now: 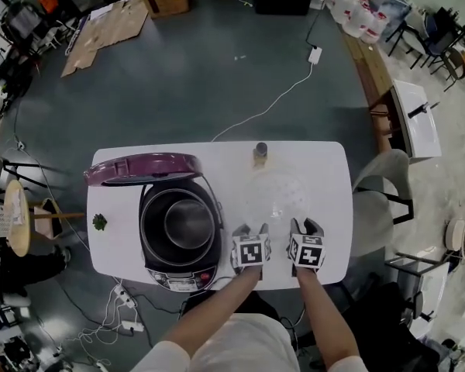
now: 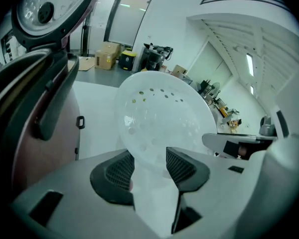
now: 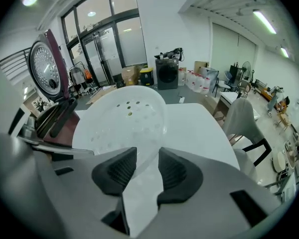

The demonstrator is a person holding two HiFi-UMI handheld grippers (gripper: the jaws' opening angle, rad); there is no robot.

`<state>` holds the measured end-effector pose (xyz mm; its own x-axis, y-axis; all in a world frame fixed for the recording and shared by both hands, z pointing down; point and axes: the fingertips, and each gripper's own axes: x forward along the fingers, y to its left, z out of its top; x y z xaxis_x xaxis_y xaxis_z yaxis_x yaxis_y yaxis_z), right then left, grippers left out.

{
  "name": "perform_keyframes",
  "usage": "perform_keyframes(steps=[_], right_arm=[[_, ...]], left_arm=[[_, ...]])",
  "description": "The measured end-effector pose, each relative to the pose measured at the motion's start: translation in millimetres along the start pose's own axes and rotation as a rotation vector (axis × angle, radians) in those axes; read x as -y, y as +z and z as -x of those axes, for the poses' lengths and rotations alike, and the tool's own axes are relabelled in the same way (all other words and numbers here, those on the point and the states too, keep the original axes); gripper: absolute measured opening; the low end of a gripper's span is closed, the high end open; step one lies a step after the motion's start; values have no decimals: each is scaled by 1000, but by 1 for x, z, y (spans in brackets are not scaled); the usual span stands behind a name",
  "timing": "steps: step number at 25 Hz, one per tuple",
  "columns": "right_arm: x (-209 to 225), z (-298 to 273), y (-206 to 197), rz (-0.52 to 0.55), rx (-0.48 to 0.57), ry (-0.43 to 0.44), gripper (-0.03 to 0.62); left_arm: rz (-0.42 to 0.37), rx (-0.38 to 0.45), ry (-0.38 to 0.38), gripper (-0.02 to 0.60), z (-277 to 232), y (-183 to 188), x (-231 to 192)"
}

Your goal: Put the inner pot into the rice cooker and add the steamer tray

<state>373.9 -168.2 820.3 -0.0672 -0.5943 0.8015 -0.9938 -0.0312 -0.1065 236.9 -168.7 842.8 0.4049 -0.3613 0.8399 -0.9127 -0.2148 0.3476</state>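
Left gripper (image 2: 149,159) and right gripper (image 3: 147,154) each clamp the near rim of the steamer tray (image 1: 277,194) — just right of the rice cooker (image 1: 178,227).

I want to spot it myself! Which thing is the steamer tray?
Find the white table, then the rice cooker with the purple lid. Just right of it is the steamer tray: round, see-through, full of little holes, its near rim pinched by the left gripper and right gripper, unlike the small bottle behind.

The steamer tray (image 2: 159,118) is translucent plastic, the inner pot (image 1: 180,225) shiny metal.
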Motion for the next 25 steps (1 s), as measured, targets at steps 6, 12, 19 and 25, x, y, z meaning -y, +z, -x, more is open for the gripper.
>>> perform_keyframes(steps=[6,12,19,25], right_arm=[[4,38,20,-29,86,-16,150],[-3,79,32,-46,166,-23,150],[-19,113,54,-50,244,-23,149],[-39,138,63,-61,297,-10,150]], left_arm=[[-64,64,-45,213,27,20,22],[-119,118,-67,213,64,27,35],[-158,182,-77,212,101,47,39],[-201,220,-69,209,132,57,34]])
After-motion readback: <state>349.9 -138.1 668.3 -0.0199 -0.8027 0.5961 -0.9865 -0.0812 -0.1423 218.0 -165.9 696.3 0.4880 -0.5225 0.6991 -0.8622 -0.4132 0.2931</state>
